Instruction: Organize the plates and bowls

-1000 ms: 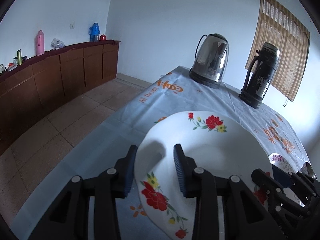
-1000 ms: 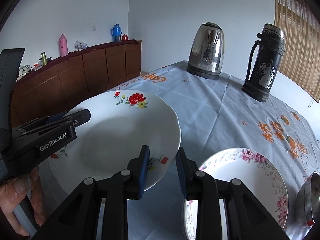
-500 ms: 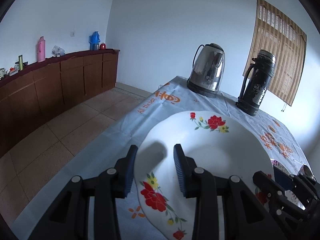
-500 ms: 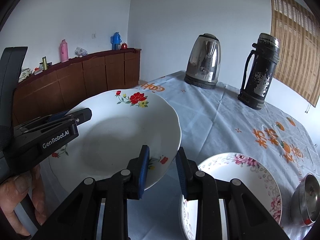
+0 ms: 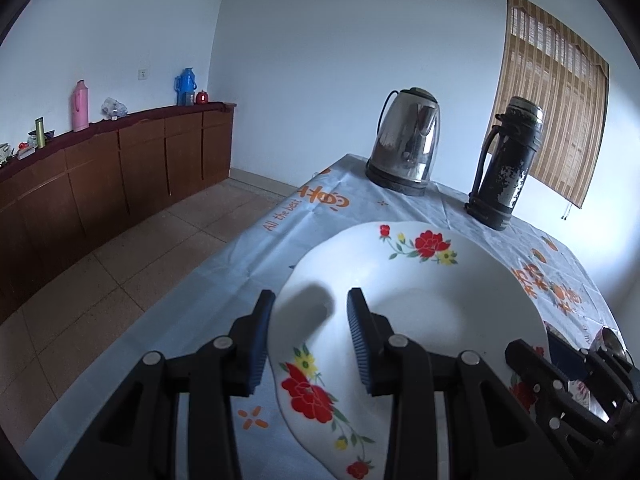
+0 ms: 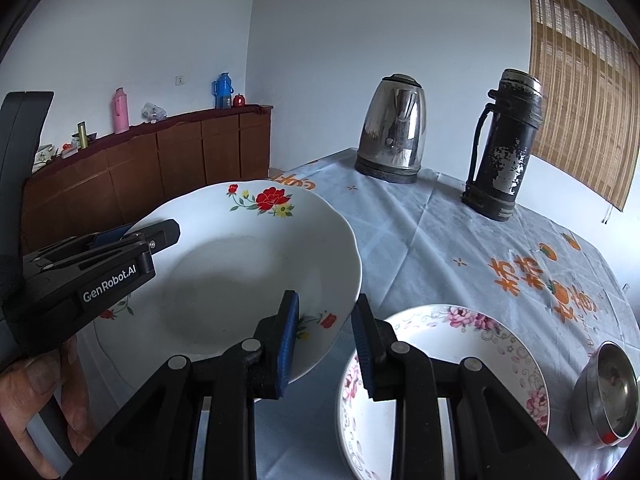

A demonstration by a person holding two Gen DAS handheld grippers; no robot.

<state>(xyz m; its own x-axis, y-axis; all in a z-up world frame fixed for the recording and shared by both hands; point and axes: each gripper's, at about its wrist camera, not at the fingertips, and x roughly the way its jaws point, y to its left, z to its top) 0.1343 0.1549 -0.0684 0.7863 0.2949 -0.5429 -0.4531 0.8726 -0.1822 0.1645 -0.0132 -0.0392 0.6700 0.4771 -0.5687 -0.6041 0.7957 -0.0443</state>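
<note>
A white deep plate with red flowers (image 5: 420, 296) (image 6: 240, 272) is held above the table by both grippers. My left gripper (image 5: 308, 340) is shut on its left rim; it also shows in the right wrist view (image 6: 132, 248). My right gripper (image 6: 325, 340) is shut on its right rim and appears at the lower right of the left wrist view (image 5: 560, 384). A second plate with pink flowers (image 6: 452, 384) lies on the table under my right gripper. A small steel bowl (image 6: 608, 392) stands at the right edge.
A steel kettle (image 6: 392, 132) and a dark thermos flask (image 6: 504, 148) stand at the table's far end. The table (image 6: 460, 240) has a pale blue printed cloth. A brown sideboard (image 5: 100, 176) with bottles runs along the left wall across the tiled floor.
Both grippers have lifted the flowered plate higher above the table together. Their grip on it has not changed.
</note>
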